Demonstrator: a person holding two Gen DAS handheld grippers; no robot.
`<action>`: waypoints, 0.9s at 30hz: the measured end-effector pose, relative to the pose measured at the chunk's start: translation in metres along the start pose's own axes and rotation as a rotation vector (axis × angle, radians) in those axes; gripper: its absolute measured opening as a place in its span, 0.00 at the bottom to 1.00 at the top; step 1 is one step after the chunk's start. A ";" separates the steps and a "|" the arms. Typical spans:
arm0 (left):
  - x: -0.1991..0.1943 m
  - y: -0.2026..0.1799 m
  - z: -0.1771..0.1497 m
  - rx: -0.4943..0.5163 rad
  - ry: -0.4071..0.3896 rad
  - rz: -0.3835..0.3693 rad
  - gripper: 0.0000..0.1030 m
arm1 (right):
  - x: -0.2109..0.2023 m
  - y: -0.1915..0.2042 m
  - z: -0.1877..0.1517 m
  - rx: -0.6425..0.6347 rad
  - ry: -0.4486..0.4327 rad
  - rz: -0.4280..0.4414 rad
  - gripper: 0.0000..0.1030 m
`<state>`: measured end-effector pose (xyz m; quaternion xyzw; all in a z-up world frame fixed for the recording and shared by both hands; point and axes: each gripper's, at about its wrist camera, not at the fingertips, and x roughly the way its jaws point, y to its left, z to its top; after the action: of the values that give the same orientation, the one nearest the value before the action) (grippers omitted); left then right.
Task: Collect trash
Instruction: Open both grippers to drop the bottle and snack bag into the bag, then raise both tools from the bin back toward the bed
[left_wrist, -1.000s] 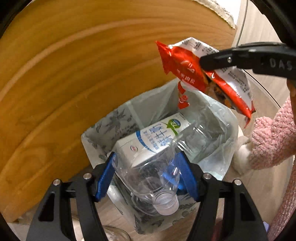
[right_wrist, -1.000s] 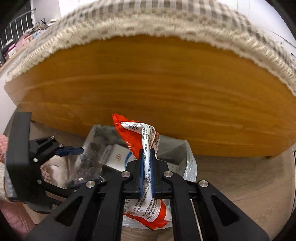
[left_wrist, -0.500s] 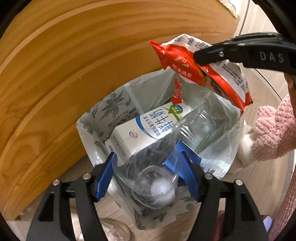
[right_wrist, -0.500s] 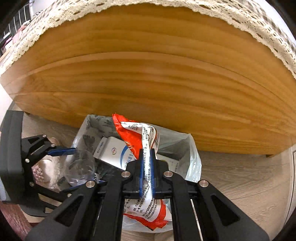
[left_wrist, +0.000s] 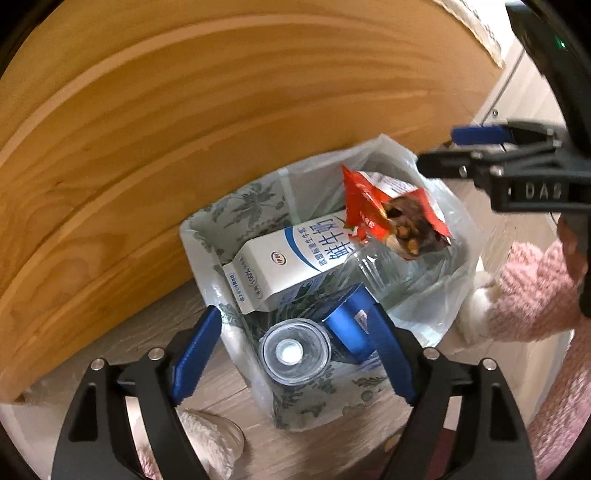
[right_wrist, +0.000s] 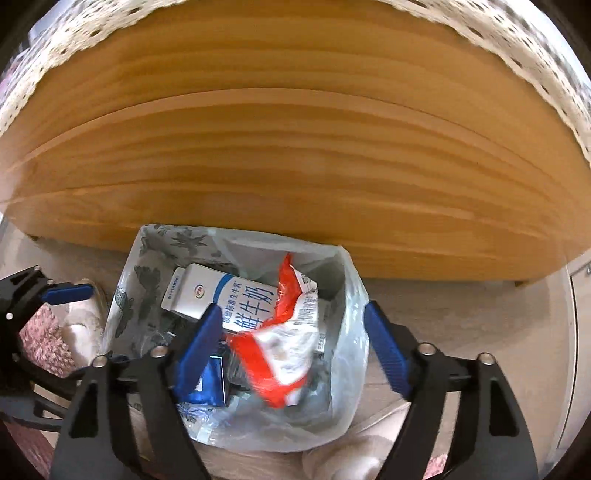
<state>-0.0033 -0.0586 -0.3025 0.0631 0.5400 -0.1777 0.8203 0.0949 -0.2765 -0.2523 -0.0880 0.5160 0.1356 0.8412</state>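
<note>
Jaws on both tools have just been opening and now stand wide, nothing pressed by either. Left gripper hangs over the near edge of the lined bin; the clear plastic bottle lies inside below it, cap end up, free of the blue pads. Right gripper is spread over the same bin; the red snack wrapper sits between its pads without touching them, blurred — probably mid-fall. From the left wrist view the wrapper shows open, with what look like nuts inside.

Risks, as judged:
- Wrapper may tip as it lands and spill its contents into the bag, or catch on the milk carton and rest high.
- Bottle leans near the rim; a knock from either tool pulling away could roll it out.
- Loose liner could snag on a pad and drag the bag off.
- Both tools crowd one opening — collision likely if they lift together.

Surroundings: bin stands on pale wood-look floor, right against a wooden furniture panel topped with lace-edged cloth. A pink fuzzy sleeve shows at right.
</note>
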 end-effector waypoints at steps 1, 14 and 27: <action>-0.004 0.002 0.001 -0.012 -0.005 0.001 0.77 | -0.001 -0.004 0.000 0.013 0.006 -0.003 0.82; -0.033 0.002 0.006 -0.050 -0.048 0.012 0.93 | -0.019 -0.010 -0.009 0.073 0.022 0.047 0.92; -0.048 -0.001 0.010 -0.071 -0.075 0.044 0.93 | -0.029 -0.008 -0.014 0.075 0.012 0.078 0.92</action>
<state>-0.0118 -0.0520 -0.2551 0.0392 0.5134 -0.1427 0.8453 0.0731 -0.2917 -0.2330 -0.0372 0.5289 0.1485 0.8348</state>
